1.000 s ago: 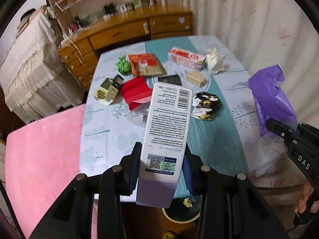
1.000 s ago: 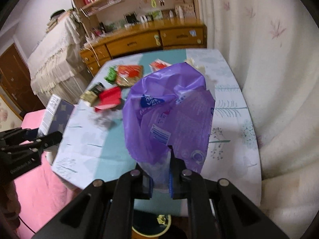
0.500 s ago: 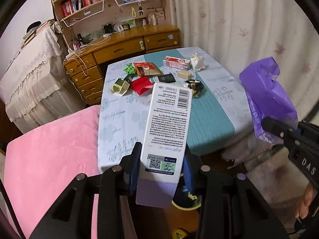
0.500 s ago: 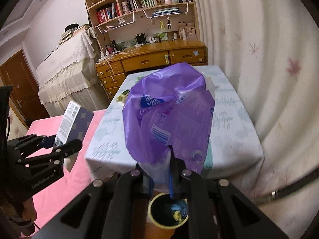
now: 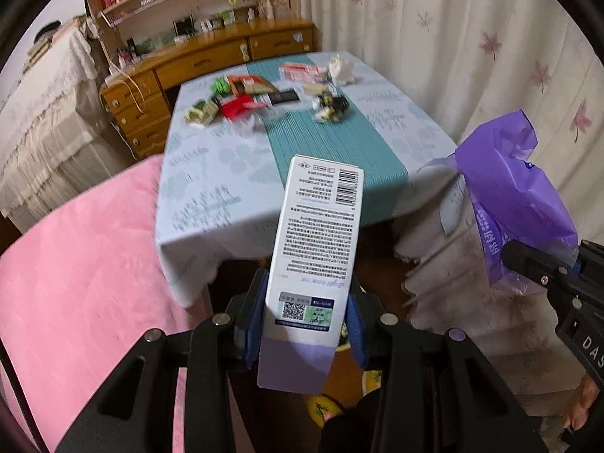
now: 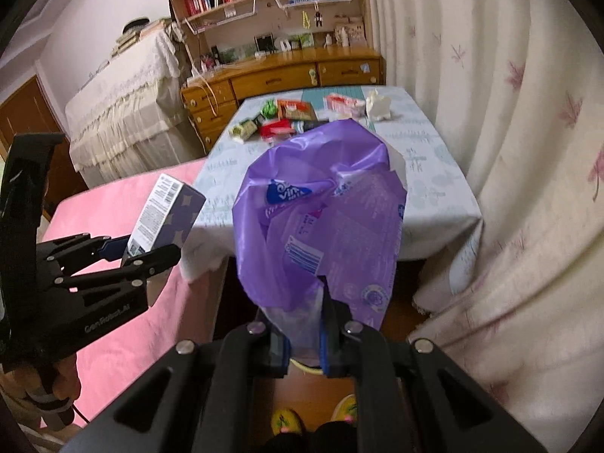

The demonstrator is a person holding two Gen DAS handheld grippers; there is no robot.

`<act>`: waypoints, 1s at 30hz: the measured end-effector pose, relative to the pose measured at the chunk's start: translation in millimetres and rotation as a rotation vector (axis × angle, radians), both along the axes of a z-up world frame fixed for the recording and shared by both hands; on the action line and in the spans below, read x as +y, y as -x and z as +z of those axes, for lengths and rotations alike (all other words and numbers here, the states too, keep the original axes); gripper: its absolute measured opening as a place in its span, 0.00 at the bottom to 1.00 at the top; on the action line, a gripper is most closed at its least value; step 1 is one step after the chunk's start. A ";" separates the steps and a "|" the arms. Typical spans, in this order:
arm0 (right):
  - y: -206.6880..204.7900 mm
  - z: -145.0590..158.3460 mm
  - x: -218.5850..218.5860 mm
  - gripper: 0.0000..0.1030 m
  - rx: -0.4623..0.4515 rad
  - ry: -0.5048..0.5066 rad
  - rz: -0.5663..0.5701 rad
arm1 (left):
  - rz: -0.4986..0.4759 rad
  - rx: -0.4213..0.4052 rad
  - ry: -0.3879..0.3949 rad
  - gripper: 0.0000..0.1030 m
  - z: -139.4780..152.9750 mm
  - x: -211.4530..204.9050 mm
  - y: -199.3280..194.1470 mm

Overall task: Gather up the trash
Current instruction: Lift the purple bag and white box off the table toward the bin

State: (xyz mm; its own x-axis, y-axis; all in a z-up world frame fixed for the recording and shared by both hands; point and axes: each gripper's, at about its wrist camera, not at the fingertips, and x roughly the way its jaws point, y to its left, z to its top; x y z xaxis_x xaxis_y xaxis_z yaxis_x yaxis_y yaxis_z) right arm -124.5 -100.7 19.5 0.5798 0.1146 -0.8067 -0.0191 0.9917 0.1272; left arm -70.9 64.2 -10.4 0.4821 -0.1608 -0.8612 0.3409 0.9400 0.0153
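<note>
Item one, nearest: a tall white carton (image 5: 317,249) is clamped upright by its lower end between the blue-padded jaws of the left gripper (image 5: 305,321), held off the table's near edge, presumably for carrying to disposal. Item two: a purple plastic bag (image 6: 321,219) is pinched at its lower edge by the right gripper (image 6: 305,339), its bulk left standing up and loose, apparently so that it can serve as the trash receptacle; the two grippers are kept apart, side by side. Item three: a table (image 5: 196,173) under a pale cloth with a teal runner (image 5: 339,143). Item four: uncollected trash (image 5: 264,98), comprising wrappers, small boxes and crumpled paper, is clustered toward the table's far edge. Beyond, a wooden dresser (image 5: 211,60) is noted.
</note>
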 end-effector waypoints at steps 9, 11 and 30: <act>1.4 -80.7 -32.3 0.10 0.183 -0.069 0.005 | 0.039 0.177 -0.031 0.34 -83.5 -36.7 6.7; 1.9 -98.3 -40.1 0.10 0.215 -0.096 -0.001 | 0.045 0.202 -0.040 0.34 -99.0 -44.7 7.2; -47.2 -303.3 -64.1 0.10 0.460 -0.272 -0.021 | 0.080 0.369 -0.035 0.33 -292.9 -72.6 -46.7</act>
State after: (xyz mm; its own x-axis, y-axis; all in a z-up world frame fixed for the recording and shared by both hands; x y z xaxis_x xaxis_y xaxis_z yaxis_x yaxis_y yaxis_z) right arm -77.2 -164.8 -283.8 0.1778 0.3473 -0.9207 0.1184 0.9213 0.3704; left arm -24.2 -8.4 -303.3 0.1481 -0.1024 -0.9837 0.2552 0.9649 -0.0621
